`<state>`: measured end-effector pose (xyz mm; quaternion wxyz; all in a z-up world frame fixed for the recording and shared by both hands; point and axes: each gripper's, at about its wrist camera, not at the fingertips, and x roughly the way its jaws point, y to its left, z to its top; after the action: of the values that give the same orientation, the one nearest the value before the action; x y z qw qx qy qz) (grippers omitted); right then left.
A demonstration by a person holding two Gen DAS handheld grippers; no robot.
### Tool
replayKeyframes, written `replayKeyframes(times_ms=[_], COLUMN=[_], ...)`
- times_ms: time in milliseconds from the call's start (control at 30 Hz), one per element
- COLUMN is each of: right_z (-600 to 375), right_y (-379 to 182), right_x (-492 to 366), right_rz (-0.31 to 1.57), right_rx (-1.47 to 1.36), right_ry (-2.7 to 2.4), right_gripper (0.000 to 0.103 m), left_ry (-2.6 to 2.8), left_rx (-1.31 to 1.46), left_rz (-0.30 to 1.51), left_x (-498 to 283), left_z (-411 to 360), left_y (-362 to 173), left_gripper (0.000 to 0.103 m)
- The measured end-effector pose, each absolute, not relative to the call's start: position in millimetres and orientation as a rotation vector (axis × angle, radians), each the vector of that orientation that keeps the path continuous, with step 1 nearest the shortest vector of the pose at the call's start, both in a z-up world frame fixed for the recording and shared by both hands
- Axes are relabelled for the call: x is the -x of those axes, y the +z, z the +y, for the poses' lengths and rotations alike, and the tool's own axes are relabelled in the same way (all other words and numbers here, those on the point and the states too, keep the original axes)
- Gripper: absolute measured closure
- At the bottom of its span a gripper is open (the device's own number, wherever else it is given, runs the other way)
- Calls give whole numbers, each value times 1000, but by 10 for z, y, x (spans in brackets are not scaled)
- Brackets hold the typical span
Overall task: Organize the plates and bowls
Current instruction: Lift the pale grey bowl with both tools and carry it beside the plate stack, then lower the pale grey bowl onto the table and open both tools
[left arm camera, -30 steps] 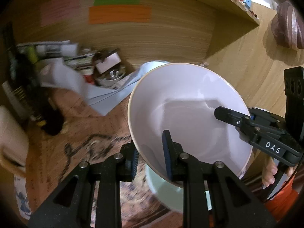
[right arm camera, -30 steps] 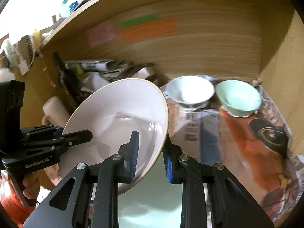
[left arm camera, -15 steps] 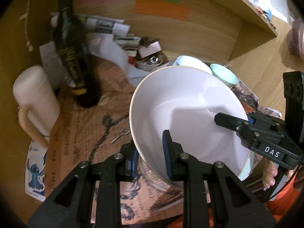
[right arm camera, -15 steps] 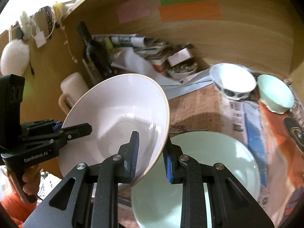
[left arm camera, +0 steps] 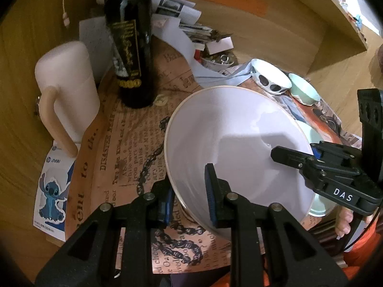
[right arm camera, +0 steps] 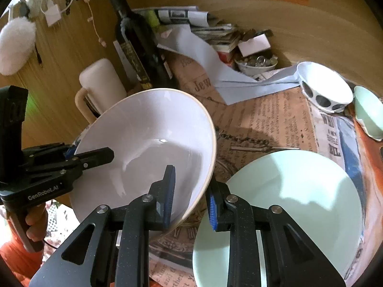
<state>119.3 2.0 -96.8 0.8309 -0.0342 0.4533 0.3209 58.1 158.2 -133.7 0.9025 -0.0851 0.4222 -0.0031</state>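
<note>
A large white bowl with a tan rim hangs tilted above the newspaper-covered table, held from both sides. My left gripper is shut on its near rim, one pad inside and one outside. My right gripper is shut on the opposite rim the same way, and it shows at the right of the left wrist view. A pale green plate lies on the table just right of the bowl. Farther back stand a small white bowl with dark ovals and a small pale green bowl.
A dark wine bottle and a cream mug with a handle stand at the left. Papers and a small dish of odds and ends crowd the back against the wooden wall. A sticker card lies at the table's left edge.
Both grippers have carried the white bowl leftward and lower, away from the back wall. The bottle and mug have come into view on the left, and the green plate now lies beside the bowl.
</note>
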Motion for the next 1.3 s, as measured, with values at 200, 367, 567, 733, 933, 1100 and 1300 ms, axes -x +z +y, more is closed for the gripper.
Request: replayKeyframes(times_ms=[200, 367, 567, 733, 933, 1100, 1300], right_z=[60, 109, 129, 134, -72, -352, -778], right_y=[-1057, -1121, -1122, -1108, -894, -641, -463], right_x=[-1208, -1245, -1251, -1254, -1251, -1204, -1241], right_rz=[995, 1008, 1003, 989, 903, 803, 723], right_rx=[88, 107, 112, 124, 59, 36, 5], right_ry=[678, 673, 678, 672, 662, 624, 553], right_gripper=[81, 81, 80, 78, 74, 60, 47], left_ry=[-3, 11, 14, 57, 78, 84, 71], left_rx=[186, 189, 194, 165, 160, 148, 132], left_rz=[908, 930, 933, 906, 854, 791, 702], left_x=[-616, -647, -639, -616, -578, -566, -615], left_z=[1612, 1626, 1636, 1624, 1631, 1545, 1332], left_y=[-1438, -1516, -1577, -1527, -1290, -1056, -782], left_gripper=[80, 80, 80, 80, 80, 52, 31])
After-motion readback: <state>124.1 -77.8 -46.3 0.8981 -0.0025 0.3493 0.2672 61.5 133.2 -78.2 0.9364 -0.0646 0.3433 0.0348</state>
